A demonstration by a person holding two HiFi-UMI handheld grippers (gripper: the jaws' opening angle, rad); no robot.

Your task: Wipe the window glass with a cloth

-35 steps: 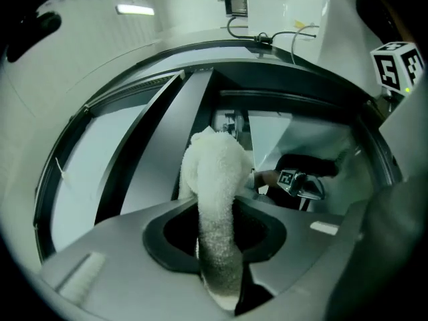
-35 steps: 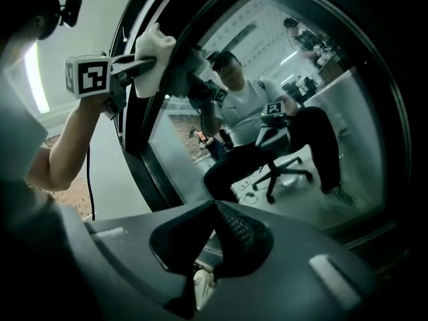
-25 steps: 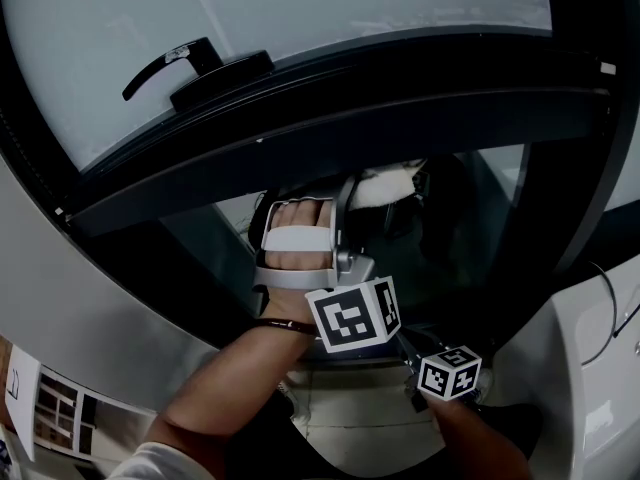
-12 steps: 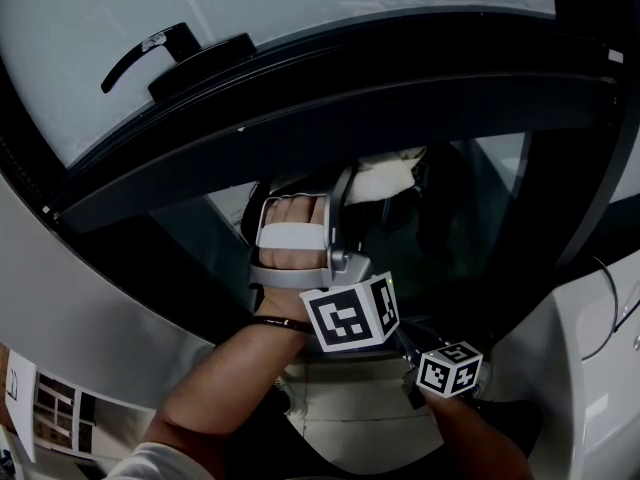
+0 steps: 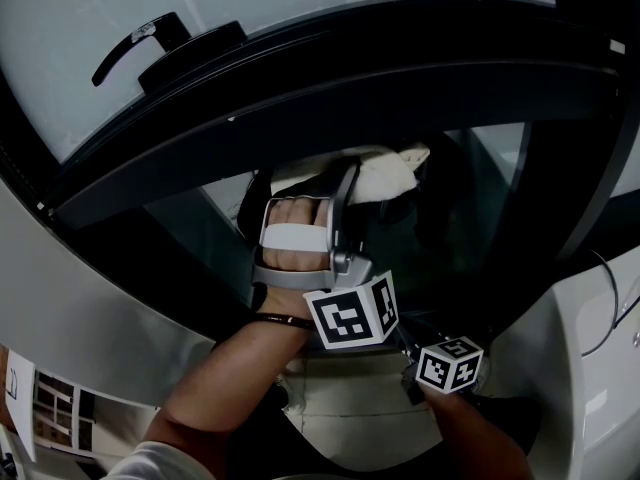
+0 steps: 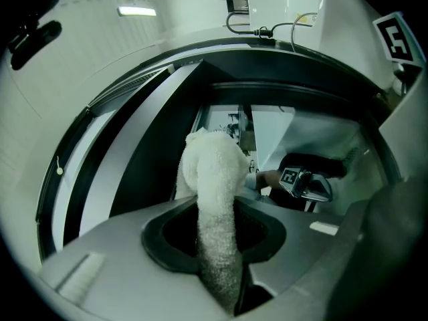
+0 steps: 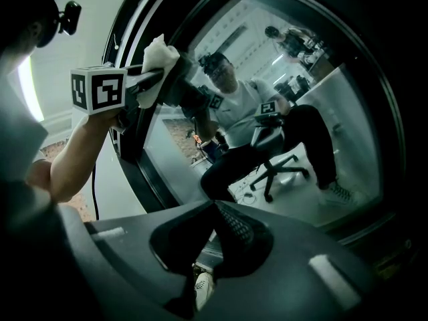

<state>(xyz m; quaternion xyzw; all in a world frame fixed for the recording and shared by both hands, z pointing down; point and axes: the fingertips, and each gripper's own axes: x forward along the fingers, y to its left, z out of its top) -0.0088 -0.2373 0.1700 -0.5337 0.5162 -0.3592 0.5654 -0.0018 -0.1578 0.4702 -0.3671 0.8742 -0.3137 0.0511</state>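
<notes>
Left gripper view: my left tool (image 6: 217,243) clamps the cloth (image 6: 210,172), held up at the glass (image 6: 304,136); right tool (image 7: 221,239) closed, empty.

legible text: none | sheet (image 5: 18,388) at lower left: print too small

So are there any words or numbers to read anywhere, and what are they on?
No words or numbers can be read here.
Big cube and small cube: black-and-white square patterns only, no letters.
Paper at the lower left: pictures and print too small to read.
Window handle: a pale sticker, too blurred to read.
</notes>
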